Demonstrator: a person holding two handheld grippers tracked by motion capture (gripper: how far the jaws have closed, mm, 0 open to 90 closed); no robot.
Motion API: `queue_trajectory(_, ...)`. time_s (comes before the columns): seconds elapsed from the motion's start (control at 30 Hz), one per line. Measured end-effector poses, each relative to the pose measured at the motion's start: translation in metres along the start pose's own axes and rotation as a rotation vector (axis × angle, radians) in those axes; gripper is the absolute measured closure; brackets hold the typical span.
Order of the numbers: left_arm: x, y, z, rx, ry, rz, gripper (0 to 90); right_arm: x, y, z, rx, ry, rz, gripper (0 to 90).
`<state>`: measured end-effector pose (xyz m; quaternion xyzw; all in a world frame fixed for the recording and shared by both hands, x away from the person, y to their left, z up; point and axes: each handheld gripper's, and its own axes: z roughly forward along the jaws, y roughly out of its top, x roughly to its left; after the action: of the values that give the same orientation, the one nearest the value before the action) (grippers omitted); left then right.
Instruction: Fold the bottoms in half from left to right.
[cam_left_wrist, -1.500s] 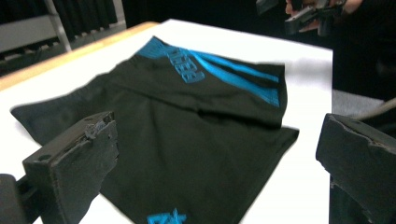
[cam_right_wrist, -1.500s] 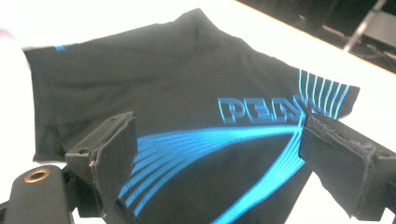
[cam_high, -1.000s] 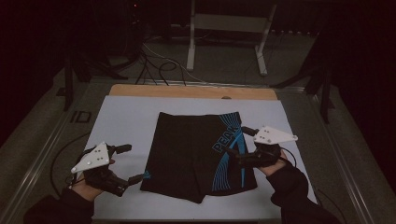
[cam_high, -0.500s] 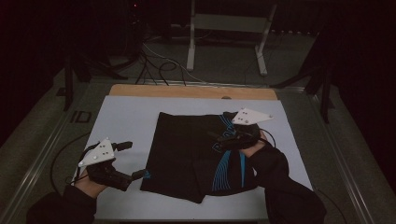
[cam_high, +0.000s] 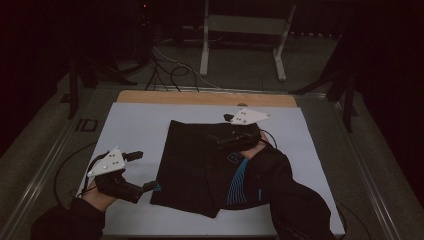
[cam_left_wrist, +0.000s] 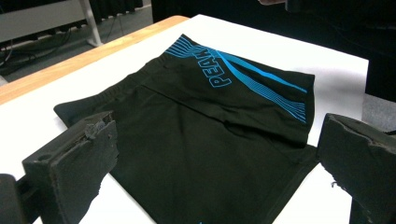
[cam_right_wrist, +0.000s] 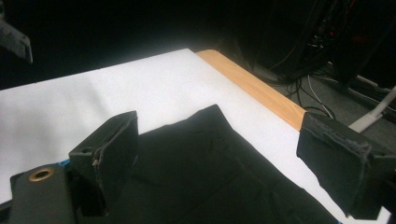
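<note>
The pair of black stretch-fabric shorts with blue stripes and blue lettering (cam_high: 207, 167) lies on the white table sheet (cam_high: 135, 125), already folded once: 1 striped side panel is turned over onto the rest, its fold line running across the garment in the left gripper view. I judge the folding roughly half done, with at least 1 more fold and a smoothing left.

The left gripper (cam_high: 150, 186) sits at the near left corner of the shorts, jaws wide apart, the hem between them but not pinched. The right gripper (cam_high: 220, 136) hovers over the far part of the shorts, jaws likewise spread and holding nothing.

Count: 1 garment, 2 grippers, 1 white sheet, 1 bare wooden strip (cam_high: 200, 98) beyond the shorts' far edge.
</note>
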<state>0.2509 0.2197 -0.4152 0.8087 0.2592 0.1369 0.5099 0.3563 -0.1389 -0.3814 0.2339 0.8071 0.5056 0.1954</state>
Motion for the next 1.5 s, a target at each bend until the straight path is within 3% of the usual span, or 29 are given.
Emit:
queue_trajectory(0.4, -0.001, -0.011, 0.006, 0.015, 0.024, -0.034, 0.1, 0.002, 0.000, 0.034, 0.034, 0.026, -0.002, 12.9)
queue_trajectory(0.6, -0.004, -0.017, 0.011, 0.033, 0.038, -0.049, 0.1, 0.003, -0.002, 0.050, 0.046, 0.039, 0.019, 13.0)
queue_trajectory(0.9, -0.007, -0.027, 0.016, 0.056, 0.065, -0.041, 0.1, 0.004, -0.001, 0.069, 0.058, 0.052, 0.035, 13.1)
queue_trajectory(1.23, -0.005, -0.040, 0.024, 0.080, 0.063, -0.052, 0.1, 0.006, -0.004, 0.090, 0.069, 0.061, 0.057, 13.2)
queue_trajectory(1.4, -0.003, -0.048, 0.028, 0.097, 0.063, -0.038, 0.1, 0.008, -0.006, 0.100, 0.082, 0.063, 0.060, 13.3)
queue_trajectory(1.5, 0.000, -0.054, 0.031, 0.120, 0.055, -0.064, 0.1, 0.010, -0.007, 0.106, 0.088, 0.064, 0.067, 13.3)
